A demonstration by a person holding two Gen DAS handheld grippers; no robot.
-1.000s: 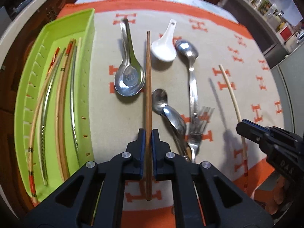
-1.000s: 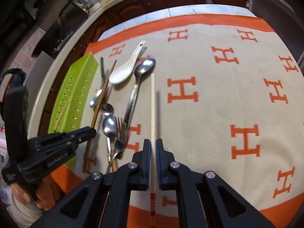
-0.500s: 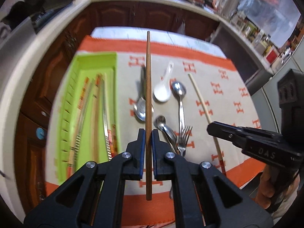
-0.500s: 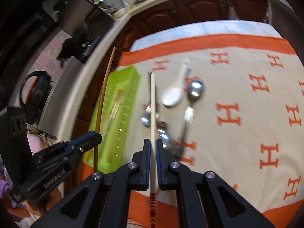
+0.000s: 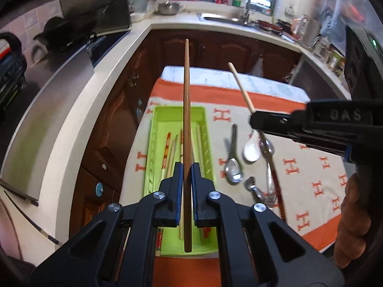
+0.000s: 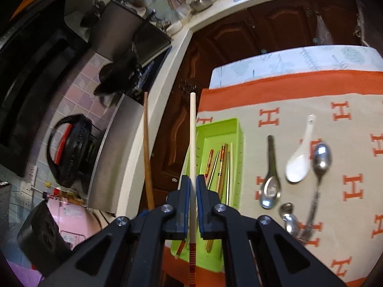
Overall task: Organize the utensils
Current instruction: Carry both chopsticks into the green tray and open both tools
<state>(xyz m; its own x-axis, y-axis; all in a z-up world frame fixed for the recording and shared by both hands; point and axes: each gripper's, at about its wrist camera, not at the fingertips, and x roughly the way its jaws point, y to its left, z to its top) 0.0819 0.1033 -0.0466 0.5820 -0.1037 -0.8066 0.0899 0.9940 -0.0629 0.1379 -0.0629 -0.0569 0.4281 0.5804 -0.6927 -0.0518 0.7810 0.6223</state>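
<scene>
My left gripper (image 5: 187, 167) is shut on a brown wooden chopstick (image 5: 186, 110), held in the air over the green tray (image 5: 205, 129). Several chopsticks (image 5: 167, 150) lie in that tray. My right gripper (image 6: 193, 181) is shut on a pale chopstick (image 6: 193, 138) with a red-striped end, raised above the green tray (image 6: 237, 134). In the left wrist view the right gripper (image 5: 253, 119) holds the pale chopstick (image 5: 240, 87) tilted up. In the right wrist view the brown chopstick (image 6: 147, 153) rises to the left.
On the beige and orange cloth (image 6: 299, 105) lie a wide metal spoon (image 6: 270, 186), a white ceramic spoon (image 6: 298, 165), a long metal spoon (image 6: 322, 160) and a small spoon (image 6: 288, 217). Beyond the table's left edge are brown cabinets (image 5: 115, 119) and a white counter (image 5: 79, 105).
Both grippers have lifted their chopsticks off the cloth and swung left, over the green tray. The views now tilt up toward the kitchen.
</scene>
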